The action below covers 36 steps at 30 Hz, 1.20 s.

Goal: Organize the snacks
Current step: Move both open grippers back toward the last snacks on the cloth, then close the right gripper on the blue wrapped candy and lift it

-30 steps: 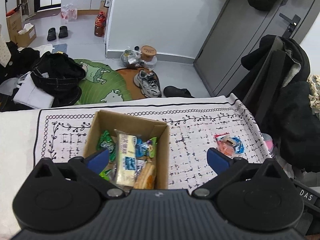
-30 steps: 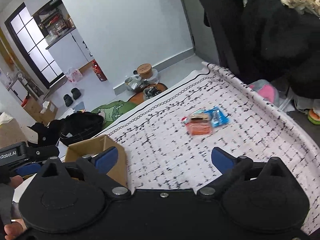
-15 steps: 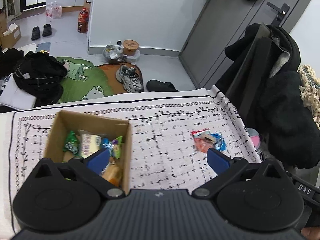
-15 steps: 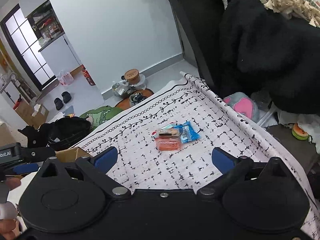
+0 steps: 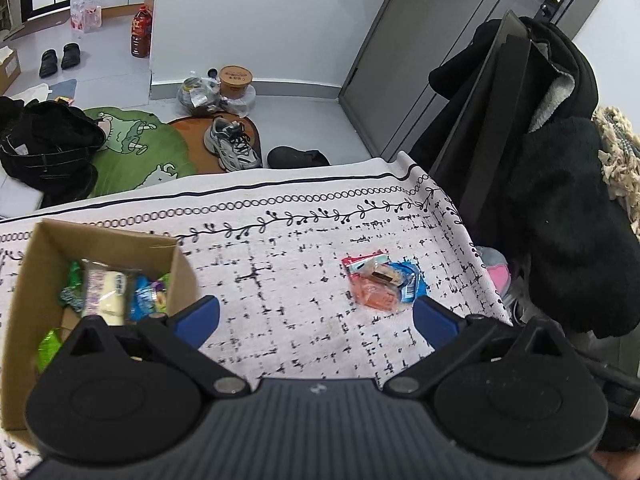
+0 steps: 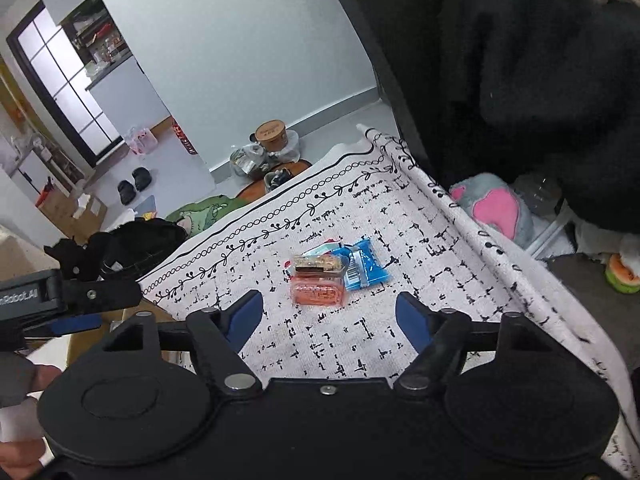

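1. Snack packets (image 6: pixel 334 274) lie clustered on the patterned counter (image 6: pixel 420 340), well apart from the cardboard box (image 5: pixel 24 320).
2. Right gripper (image 6: pixel 329 314): fingers closing, empty; packets just ahead, centred.
3. Left gripper (image 5: pixel 316 316): fingers wide, empty; packets ahead, toward its right finger.

Grey floor (image 5: pixel 288 120), pale wall (image 5: pixel 248 12), grey door (image 5: pixel 452 52), green rug (image 5: pixel 136 152), dark-framed window (image 6: pixel 64 80).
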Tool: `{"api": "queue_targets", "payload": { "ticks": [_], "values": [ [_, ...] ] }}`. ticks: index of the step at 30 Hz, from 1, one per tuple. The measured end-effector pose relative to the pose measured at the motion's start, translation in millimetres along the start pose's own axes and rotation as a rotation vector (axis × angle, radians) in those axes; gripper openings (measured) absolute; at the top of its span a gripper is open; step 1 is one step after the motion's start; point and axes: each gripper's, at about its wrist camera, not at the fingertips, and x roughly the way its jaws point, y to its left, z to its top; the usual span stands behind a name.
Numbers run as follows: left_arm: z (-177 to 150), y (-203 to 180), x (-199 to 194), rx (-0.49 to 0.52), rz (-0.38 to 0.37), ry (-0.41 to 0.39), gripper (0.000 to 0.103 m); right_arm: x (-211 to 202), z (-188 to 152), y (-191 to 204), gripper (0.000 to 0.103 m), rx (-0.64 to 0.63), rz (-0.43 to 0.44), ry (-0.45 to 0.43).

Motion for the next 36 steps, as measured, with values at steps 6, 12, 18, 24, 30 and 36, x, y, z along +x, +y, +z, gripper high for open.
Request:
{"api": "queue_targets", "payload": {
  "ticks": [6, 12, 18, 24, 30, 36],
  "values": [
    [0.9, -14.9, 33.8, -0.008, 0.01, 0.022, 0.101, 17.6, 2.7, -20.8, 0.067, 0.061, -0.012, 0.007],
    [1.8, -24.4, 67.9, -0.02, 0.027, 0.048, 0.1, 33.2, 6.9, -40.1, 0.06, 0.121, -0.032, 0.021],
    [4.3, -34.2, 98.8, -0.024, 0.028, 0.073, 0.1, 51.0, 9.3, -53.8, 0.059, 0.172, -0.052, 0.055],
    [2.9, -48.1, 128.4, -0.003, 0.028, 0.106, 0.1, 65.1, 12.8, -65.9, 0.059, 0.217, -0.056, 0.068],
    [1.9, -54.3, 153.8, 0.0, 0.046, 0.134, 0.098, 83.2, 14.6, -69.7, 0.059, 0.217, -0.037, 0.087],
    [4.2, -53.4, 172.4, -0.007, 0.076, 0.175, 0.094, 97.0, 19.3, -68.4, 0.059, 0.201, -0.011, 0.082]
  ]
}}
